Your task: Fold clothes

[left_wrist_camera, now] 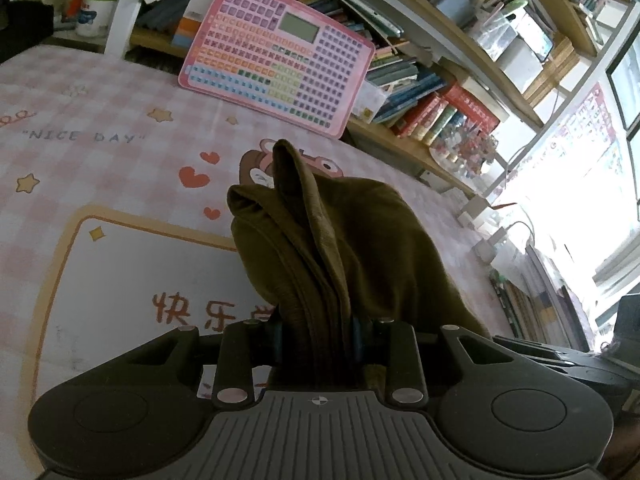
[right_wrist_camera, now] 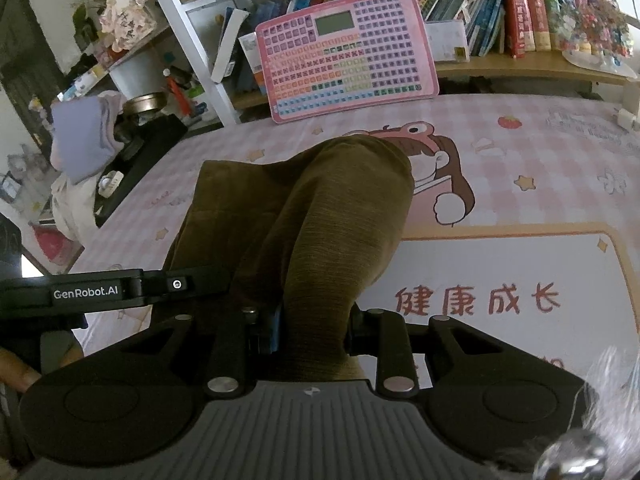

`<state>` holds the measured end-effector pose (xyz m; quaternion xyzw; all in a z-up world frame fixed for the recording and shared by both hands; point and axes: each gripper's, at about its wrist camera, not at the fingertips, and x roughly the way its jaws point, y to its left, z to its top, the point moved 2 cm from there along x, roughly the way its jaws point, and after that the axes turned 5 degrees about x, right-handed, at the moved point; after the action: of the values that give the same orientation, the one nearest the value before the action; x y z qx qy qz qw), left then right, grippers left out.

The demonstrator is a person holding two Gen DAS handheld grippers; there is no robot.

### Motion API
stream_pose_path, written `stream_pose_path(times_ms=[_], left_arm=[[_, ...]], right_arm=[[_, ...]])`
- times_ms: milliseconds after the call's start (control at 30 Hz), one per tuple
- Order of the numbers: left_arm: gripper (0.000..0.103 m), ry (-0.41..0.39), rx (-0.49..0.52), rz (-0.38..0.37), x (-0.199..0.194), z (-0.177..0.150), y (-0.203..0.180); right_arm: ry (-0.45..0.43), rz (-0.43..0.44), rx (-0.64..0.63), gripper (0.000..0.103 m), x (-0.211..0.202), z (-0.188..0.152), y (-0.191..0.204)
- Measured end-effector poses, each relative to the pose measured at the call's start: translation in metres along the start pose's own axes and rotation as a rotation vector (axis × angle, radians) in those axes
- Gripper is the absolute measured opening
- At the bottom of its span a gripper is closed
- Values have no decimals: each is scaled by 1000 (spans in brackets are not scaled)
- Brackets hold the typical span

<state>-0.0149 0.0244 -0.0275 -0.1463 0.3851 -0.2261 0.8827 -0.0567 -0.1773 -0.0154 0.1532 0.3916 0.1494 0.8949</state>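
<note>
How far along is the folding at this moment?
Done: the olive garment already looks gathered in layers. In hand: the left gripper and right gripper both clamp it, bunched above the pink checked mat. Left: laying it flat and finishing the fold.

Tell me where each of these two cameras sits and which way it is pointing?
Left wrist: sits on the left tool, looking along its fingers at bunched olive-brown cloth over the pink checked mat; only the tool's body shows.
Right wrist: sits on the right tool, facing the same cloth; a fingertip shows at the left edge.
Shared: cloth, mat, and the pink keyboard toy propped against the bookshelf.
</note>
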Motion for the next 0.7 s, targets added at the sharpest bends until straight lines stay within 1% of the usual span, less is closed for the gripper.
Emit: stream_pose_path(times_ms=[233,533,700], left_arm=[[29,-31,0,59,6,6,-28],[29,-58,-53,116,13,-1,-52],[29,-43,-29,125,21,0,-68]], right_arm=[[5,59,-28,25,-5,18,-25],[32,132,-73,25,-11,30,-55],[27,147,-58,25,-16,30,-72]])
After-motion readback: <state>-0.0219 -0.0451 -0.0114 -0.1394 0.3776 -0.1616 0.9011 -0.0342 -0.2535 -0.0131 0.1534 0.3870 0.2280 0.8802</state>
